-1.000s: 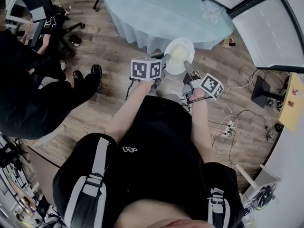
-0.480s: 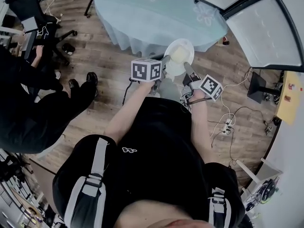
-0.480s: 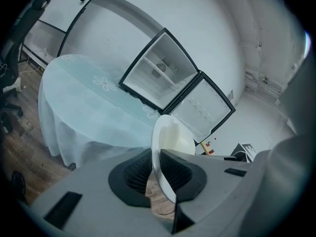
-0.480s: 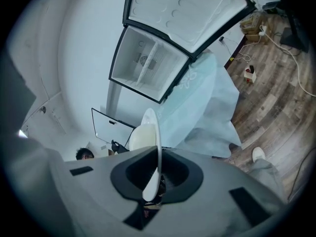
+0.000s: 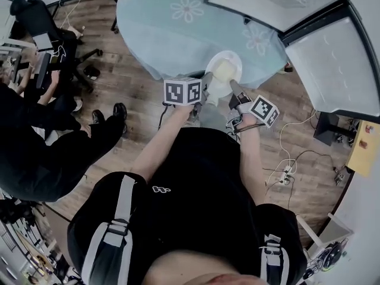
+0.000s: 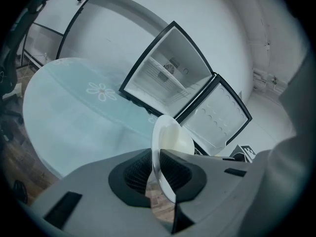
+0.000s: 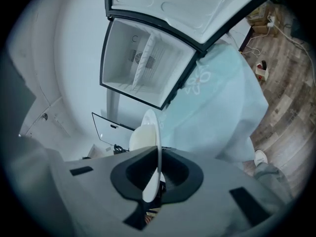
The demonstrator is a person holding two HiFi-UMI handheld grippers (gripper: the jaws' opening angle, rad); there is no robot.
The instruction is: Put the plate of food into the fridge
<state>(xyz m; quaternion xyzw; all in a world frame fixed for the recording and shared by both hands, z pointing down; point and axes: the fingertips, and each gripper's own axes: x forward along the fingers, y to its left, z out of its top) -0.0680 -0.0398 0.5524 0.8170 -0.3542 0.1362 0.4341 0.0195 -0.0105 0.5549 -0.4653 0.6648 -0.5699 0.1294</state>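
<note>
Fingers (image 6: 134, 177) clamping plate (image 5: 225, 69), left gripper (image 5: 208, 85), right gripper (image 5: 234, 88) outstretched

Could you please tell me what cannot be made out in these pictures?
- Food on the plate: head view, too small and pale to identify.
- Fridge interior: head view, cut off by the top edge.
- Bystander: head view, cut off by the left edge.
</note>
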